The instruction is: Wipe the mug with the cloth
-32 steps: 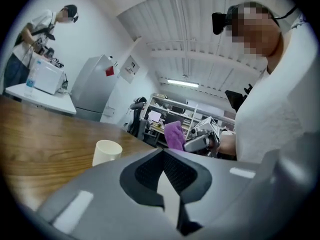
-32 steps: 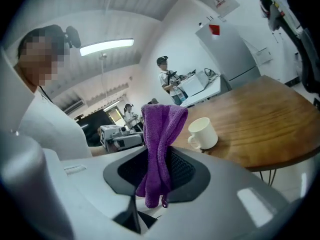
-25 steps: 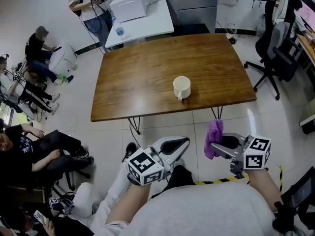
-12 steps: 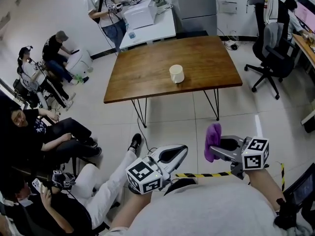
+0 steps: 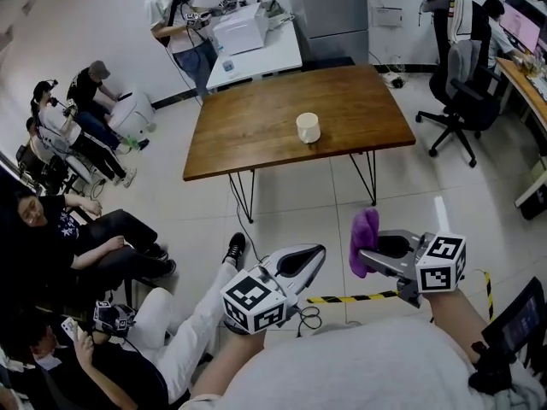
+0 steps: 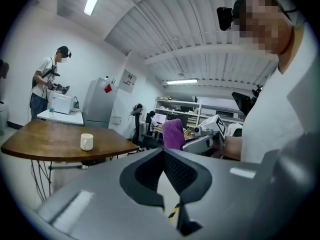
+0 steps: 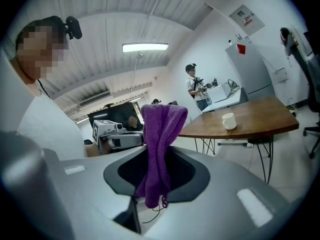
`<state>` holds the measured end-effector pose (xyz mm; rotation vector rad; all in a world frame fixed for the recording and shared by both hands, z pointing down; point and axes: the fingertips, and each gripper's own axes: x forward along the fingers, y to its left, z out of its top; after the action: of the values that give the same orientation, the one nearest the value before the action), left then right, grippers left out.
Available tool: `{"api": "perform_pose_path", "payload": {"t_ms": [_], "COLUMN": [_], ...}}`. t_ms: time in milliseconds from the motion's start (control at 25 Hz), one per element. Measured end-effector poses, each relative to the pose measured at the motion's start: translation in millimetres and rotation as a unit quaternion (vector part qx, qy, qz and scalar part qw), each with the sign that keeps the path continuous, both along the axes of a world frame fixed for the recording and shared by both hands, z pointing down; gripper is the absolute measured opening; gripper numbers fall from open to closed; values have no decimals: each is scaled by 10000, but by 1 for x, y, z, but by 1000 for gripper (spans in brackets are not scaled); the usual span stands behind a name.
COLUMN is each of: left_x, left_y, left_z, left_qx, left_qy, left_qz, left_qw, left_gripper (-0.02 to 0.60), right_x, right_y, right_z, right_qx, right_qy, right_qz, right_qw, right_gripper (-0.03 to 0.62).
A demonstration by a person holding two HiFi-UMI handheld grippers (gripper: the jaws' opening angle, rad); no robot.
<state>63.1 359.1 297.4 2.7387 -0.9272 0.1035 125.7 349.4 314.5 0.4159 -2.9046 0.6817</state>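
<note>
"What sort of place are we standing in?"

"An office that's doubling as a lab. Office chairs [image 5: 457, 79] are sitting by a monitor [image 5: 523, 26], and seated people [image 5: 73, 229] are holding marker-tagged devices [image 5: 109, 316]."

**Mug** [image 5: 308, 127]: cream-white, cylindrical and open-topped. It stands upright on the brown wooden tabletop [image 5: 256, 118], near the middle and somewhat toward the near long edge. The right gripper view shows a handle on one side.

**Cloth** [image 5: 364, 240]: purple terry fabric, bunched lengthwise and pinched between the closed jaws of the right claw [image 5: 373, 254]. Most of it rises past the jaws as a folded hump. A short end hangs behind them, trailing a loose thread. It is held over the floor [image 5: 402, 195], well apart from the mug.
</note>
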Motion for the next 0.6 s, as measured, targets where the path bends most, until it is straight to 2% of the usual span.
{"api": "perform_pose_path", "payload": {"t_ms": [200,600], "left_x": [-24,-21], "left_y": [11,27], "left_z": [-11,-14], "left_qx": [88,84], "left_qy": [126,157], "left_qz": [4,28], "left_qw": [9999,9998], "left_gripper": [-6,-6], "right_x": [-31,-31], "right_y": [12,31], "right_z": [-3,-5], "right_qx": [135,86], "right_qy": [162,265], "right_qz": [-116,-133], "right_qw": [9997,9995], "right_gripper": [104,104]}}
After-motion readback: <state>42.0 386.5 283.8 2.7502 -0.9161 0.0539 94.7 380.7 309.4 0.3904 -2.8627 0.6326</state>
